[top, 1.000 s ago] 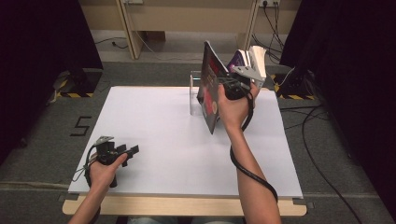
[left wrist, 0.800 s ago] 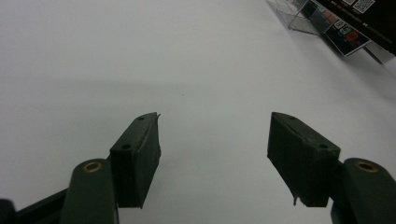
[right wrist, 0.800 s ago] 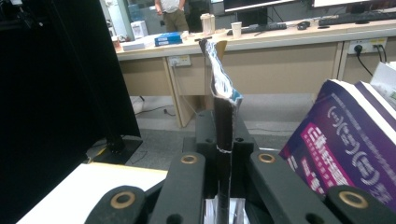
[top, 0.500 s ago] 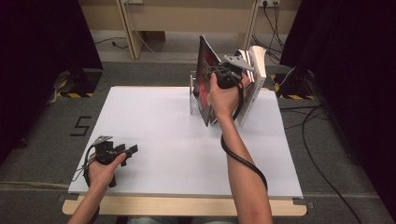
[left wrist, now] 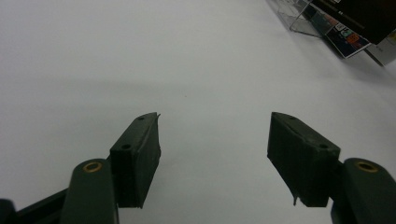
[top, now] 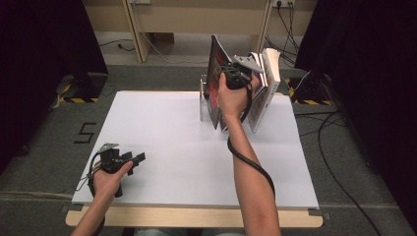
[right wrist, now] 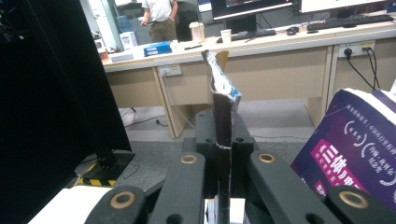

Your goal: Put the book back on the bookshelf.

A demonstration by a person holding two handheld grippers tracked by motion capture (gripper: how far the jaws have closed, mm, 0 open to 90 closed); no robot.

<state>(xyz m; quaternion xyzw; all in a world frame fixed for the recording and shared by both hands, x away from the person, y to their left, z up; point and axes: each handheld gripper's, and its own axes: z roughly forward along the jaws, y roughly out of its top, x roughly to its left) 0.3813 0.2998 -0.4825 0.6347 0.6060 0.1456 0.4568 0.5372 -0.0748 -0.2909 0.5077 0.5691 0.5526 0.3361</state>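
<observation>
Thin book pinched at the surface's far edge
Right hand-held gripper (top: 231, 73) clamps the book (top: 215, 78) upper centre; left hand-held gripper (top: 129, 160) gapes empty over bare white surface (top: 172, 147), lower left.

Readable marks: book title and a floor numeral

The purple book cover (right wrist: 359, 154), just to the right of the right tool (right wrist: 223, 186), carries large pink Chinese characters "三体" with smaller white characters in rings beside them, too small to read. On the grey floor, off the worktop edge beyond the left tool (top: 129, 160), a black numeral "5" (top: 85, 132) is marked. Small labels on the magazine corner (left wrist: 348, 39) are illegible.
</observation>
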